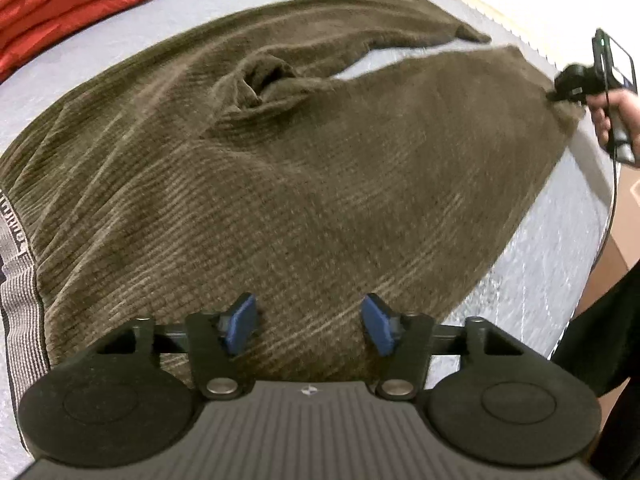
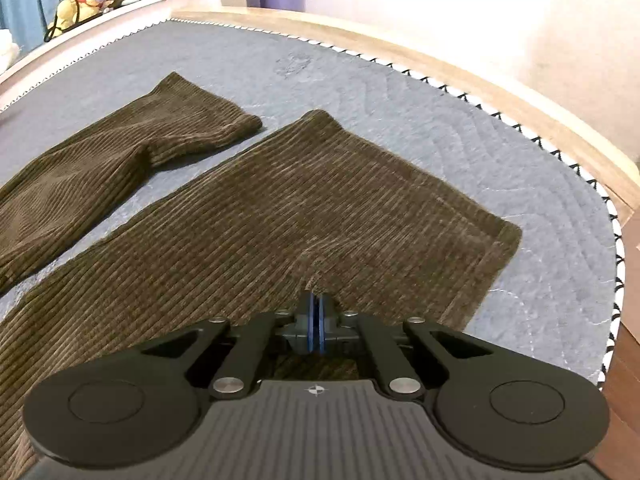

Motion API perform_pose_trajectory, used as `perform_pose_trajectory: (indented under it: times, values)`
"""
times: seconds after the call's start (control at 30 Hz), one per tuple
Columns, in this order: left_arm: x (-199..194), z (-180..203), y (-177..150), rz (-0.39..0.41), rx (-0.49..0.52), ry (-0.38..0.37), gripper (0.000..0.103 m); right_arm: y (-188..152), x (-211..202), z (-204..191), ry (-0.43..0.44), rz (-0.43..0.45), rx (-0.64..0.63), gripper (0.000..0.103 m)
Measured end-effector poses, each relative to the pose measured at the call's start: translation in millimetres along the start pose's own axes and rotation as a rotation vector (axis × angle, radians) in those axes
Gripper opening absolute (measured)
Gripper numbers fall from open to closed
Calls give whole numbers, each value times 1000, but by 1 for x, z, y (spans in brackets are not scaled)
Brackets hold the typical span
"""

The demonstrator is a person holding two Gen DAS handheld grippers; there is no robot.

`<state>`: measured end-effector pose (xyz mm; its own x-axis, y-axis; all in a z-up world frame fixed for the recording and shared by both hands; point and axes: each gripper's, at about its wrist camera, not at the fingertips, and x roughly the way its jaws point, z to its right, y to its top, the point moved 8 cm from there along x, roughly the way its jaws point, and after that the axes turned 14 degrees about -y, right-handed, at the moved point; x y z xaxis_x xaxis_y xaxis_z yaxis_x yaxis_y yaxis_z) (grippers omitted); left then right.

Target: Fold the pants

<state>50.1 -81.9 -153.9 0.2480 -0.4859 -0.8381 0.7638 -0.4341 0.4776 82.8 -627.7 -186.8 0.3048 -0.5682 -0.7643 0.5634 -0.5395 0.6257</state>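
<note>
Two risks, pants [image 2: 280, 216] flat on bed [image 2: 440, 120]:
1. Right gripper [image 2: 316, 320] is pinched shut on the near leg's edge w/ a thin bite; corduroy could slip out when lifted.
2. Left gripper [image 1: 308, 326] hangs open over the upper leg near the waistband [image 1: 18, 280], nothing held; lifting one-sided would skew the fold.

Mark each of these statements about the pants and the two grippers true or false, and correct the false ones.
1. The right gripper is shut on the pants. True.
2. The left gripper has its fingers pressed together. False: they stand apart over the cloth.
3. The pants' two legs lie stacked. False: they are spread apart, with the bed cover showing between them.
4. A folded red blanket lies beyond the pants. True.
</note>
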Motion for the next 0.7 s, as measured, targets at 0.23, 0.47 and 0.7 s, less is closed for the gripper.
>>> perform_pose_trajectory:
  times: [0.23, 0.47, 0.7]
  values:
    - [15, -10, -18, -113, -17, 32, 25, -1, 3, 3, -47, -6, -1, 1]
    - [-7, -9, -3, -16, -33, 7, 26, 2, -1, 1, -31, 23, 18, 10]
    - [-16, -36, 7, 24, -142, 60, 27, 20, -47, -3, 8, 214, 28, 73]
